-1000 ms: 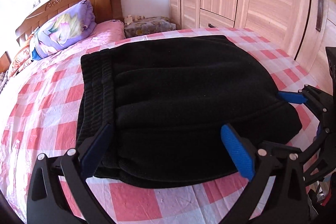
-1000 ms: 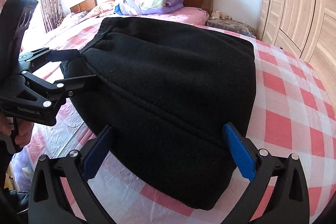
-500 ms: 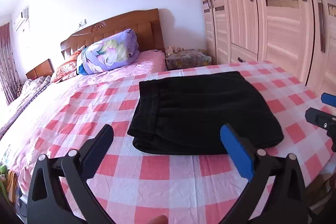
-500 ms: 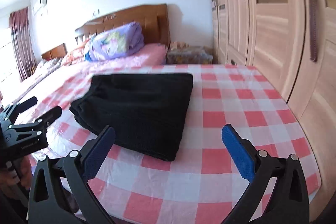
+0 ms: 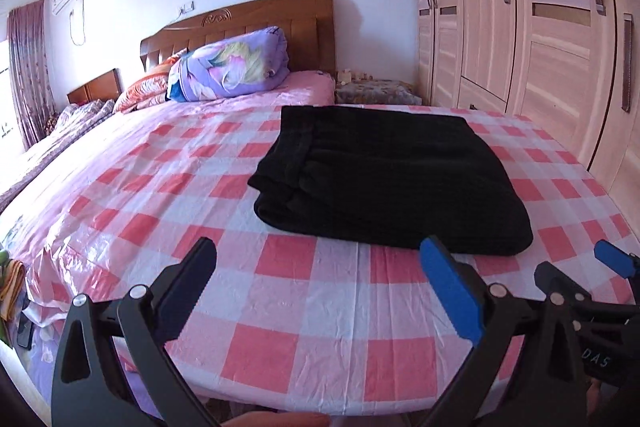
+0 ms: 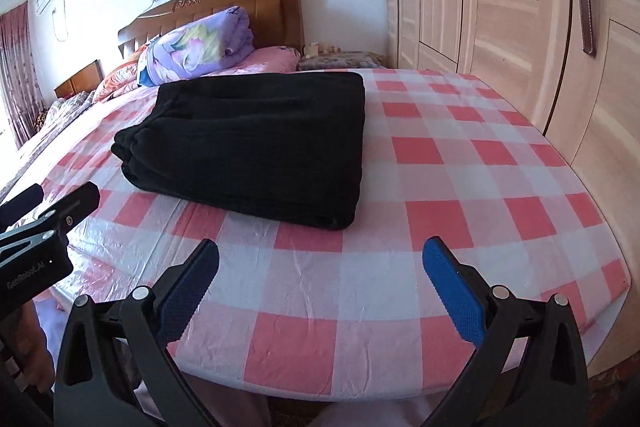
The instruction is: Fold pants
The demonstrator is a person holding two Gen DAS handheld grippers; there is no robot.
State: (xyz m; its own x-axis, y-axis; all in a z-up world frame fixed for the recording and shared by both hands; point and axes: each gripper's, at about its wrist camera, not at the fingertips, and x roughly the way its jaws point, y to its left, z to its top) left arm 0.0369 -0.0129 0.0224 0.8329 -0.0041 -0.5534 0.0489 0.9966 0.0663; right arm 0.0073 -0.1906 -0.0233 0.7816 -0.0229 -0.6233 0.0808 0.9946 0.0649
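The black fleece pants lie folded into a thick rectangular stack on the pink-and-white checked plastic sheet covering the bed, toward the side nearest the light wooden wardrobe. The elastic waistband end faces the left. The left gripper hangs above the near edge of the bed with its blue-padded fingers spread wide, holding nothing and apart from the pants. The right gripper is likewise splayed and empty, near the bed's edge, short of the stack. A rolled purple floral quilt rests against the brown wooden headboard beyond.
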